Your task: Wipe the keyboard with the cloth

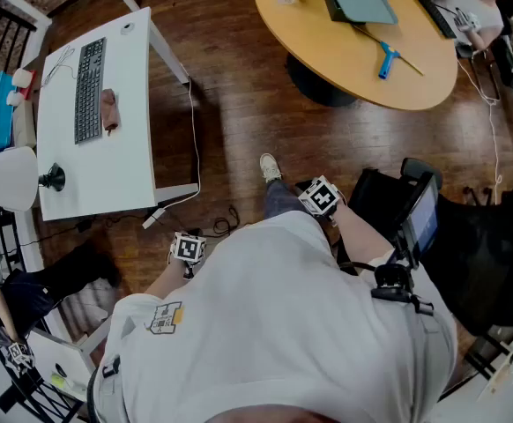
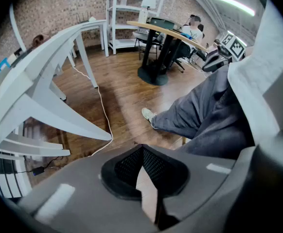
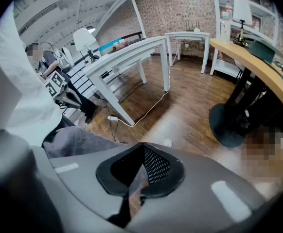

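The cloth [image 1: 109, 110], a small brownish bundle, lies on the white desk [image 1: 124, 166] near its middle. It is just beside one long edge of the black keyboard [image 1: 89, 91]; whether the two touch is too small to tell. The keyboard runs lengthways along the desk, on the half farther from the person [image 1: 274, 324]. A white-shaded lamp [image 1: 10, 179] stands at the desk's near corner, its shade reaching past the desk's edge. A white cable [image 1: 192, 130] hangs down from the desk's side to the wooden floor [image 1: 239, 104].

Neither pair of tongs is at the desk. The person stands on the floor well apart from it and holds both close in front of the body, pointing steeply down. The left tongs [image 2: 142, 149] are together at their tips, with nothing between them and only floor showing past them. The right tongs [image 3: 142, 147] are likewise pressed together and empty. The person's light shoe [image 1: 270, 167] is planted on the floor between the body and the desk. A round wooden desk [image 1: 345, 60] stands farther off, across the floor from the white desk.
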